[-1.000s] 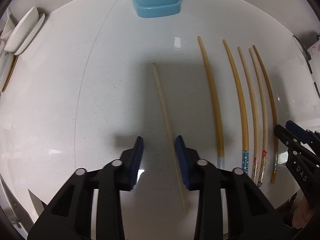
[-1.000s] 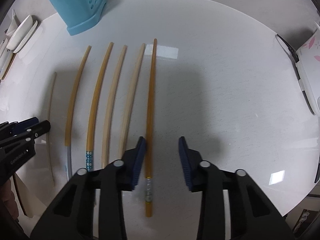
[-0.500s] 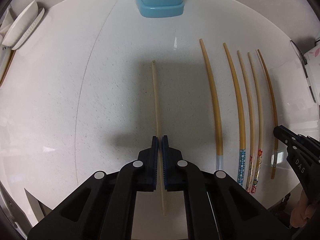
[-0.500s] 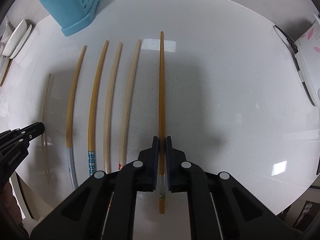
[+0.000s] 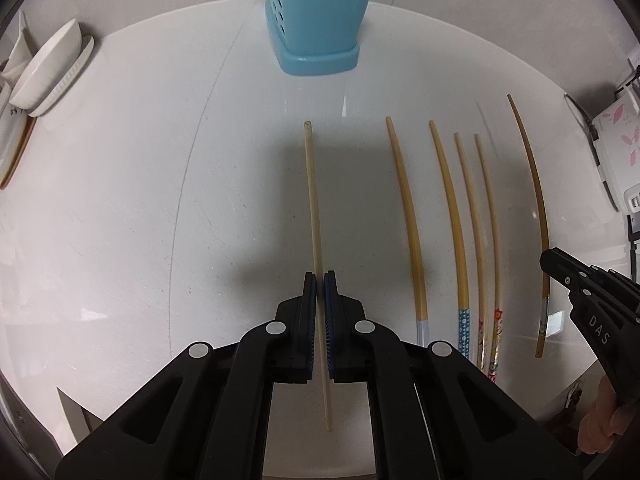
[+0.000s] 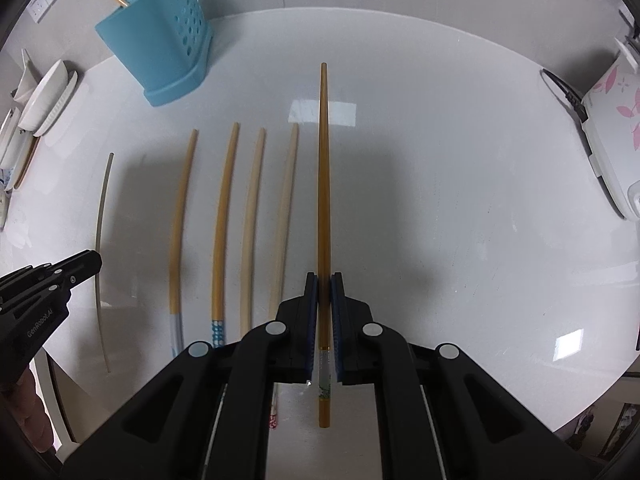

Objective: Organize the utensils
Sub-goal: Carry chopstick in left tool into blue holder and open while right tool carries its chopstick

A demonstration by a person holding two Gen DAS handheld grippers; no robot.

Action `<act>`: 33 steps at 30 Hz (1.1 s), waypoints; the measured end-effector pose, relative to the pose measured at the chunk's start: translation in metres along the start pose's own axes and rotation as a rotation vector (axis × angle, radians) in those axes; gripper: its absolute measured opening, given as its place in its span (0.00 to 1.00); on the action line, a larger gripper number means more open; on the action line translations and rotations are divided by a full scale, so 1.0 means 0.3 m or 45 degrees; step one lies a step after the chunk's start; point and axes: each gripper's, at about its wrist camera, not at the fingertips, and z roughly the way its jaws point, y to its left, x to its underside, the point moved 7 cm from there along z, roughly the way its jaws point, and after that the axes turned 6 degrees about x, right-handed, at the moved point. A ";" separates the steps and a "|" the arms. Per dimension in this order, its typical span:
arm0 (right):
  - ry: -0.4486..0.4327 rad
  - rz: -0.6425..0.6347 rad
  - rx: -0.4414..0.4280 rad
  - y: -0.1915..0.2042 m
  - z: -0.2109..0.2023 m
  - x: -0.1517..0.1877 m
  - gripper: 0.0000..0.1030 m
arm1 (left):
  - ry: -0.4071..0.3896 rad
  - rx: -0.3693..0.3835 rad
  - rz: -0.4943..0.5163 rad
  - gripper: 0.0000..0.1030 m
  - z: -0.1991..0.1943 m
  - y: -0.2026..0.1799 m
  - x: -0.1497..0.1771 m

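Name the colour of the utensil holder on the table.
Light blue utensil holder; clearest in the right wrist view.

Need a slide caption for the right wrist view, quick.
Right gripper shut on amber chopstick; four more on table, blue holder behind.

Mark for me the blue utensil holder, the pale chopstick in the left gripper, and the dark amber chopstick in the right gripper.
blue utensil holder point(image 5: 316, 20), left wrist view, on its front wall.
pale chopstick point(image 5: 313, 200), left wrist view, mid-shaft ahead of the pads.
dark amber chopstick point(image 6: 323, 184), right wrist view, mid-shaft ahead of the pads.
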 end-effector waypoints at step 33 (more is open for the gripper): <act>-0.423 0.049 -0.144 0.022 -0.346 -0.220 0.06 | -0.403 0.128 0.017 0.03 -0.339 -0.091 -0.249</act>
